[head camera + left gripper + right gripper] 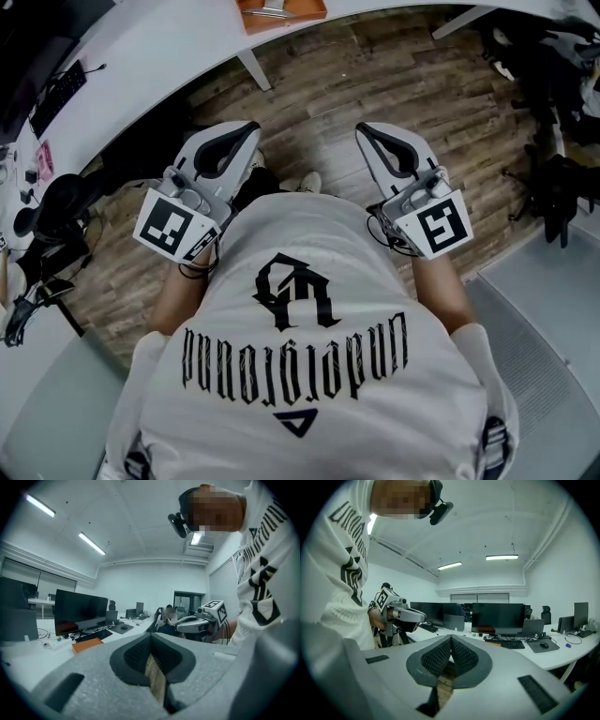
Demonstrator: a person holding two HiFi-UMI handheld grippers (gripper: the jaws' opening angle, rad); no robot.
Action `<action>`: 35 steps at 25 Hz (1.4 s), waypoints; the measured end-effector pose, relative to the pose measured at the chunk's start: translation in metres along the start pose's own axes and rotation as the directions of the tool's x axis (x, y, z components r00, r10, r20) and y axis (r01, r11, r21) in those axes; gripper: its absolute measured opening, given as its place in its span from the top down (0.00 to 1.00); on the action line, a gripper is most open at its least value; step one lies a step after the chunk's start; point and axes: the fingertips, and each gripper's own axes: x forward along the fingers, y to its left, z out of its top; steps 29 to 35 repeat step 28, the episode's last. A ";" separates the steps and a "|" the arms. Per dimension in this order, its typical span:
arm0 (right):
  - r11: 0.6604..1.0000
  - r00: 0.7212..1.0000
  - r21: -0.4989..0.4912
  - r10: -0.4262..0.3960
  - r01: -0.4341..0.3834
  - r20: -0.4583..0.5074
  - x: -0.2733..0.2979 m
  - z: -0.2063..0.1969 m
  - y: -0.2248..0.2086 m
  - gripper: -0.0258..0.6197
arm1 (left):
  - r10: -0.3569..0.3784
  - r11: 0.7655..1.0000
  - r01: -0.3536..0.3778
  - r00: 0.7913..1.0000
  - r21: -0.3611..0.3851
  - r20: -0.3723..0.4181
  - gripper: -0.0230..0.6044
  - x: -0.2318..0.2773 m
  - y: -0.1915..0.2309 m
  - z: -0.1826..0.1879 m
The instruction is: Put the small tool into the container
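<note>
While we stand back from the white desk point(159, 56): both grippers are held level before our chest, well apart from the work, so we judge that no grasp is under way.
Left gripper point(247, 131): jaws together, nothing between them.
Right gripper point(367, 133): jaws together, also empty.
Orange container point(309, 9): at the desk edge, ahead of us.
Small tool point(267, 12): a grey metal piece seems to lie inside the container; we cannot tell more.
T-shirt point(309, 309): print reads "Underground", upside down.

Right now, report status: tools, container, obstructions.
Left tool and right tool shut, both empty. Orange container on white desk ahead, something metallic inside. Wood floor between, nothing blocking.
</note>
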 end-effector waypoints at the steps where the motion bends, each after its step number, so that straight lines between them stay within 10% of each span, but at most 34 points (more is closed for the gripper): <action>1: 1.000 1.000 -0.003 0.002 -0.002 0.003 -0.006 -0.002 0.000 0.94 | 0.004 1.000 -0.004 1.000 -0.001 0.002 0.94 0.001 -0.006 -0.002; 35: 1.000 0.999 -0.009 0.030 -0.030 0.019 -0.041 -0.007 0.000 0.94 | 0.024 1.000 -0.024 1.000 -0.003 0.005 0.94 0.009 -0.043 -0.007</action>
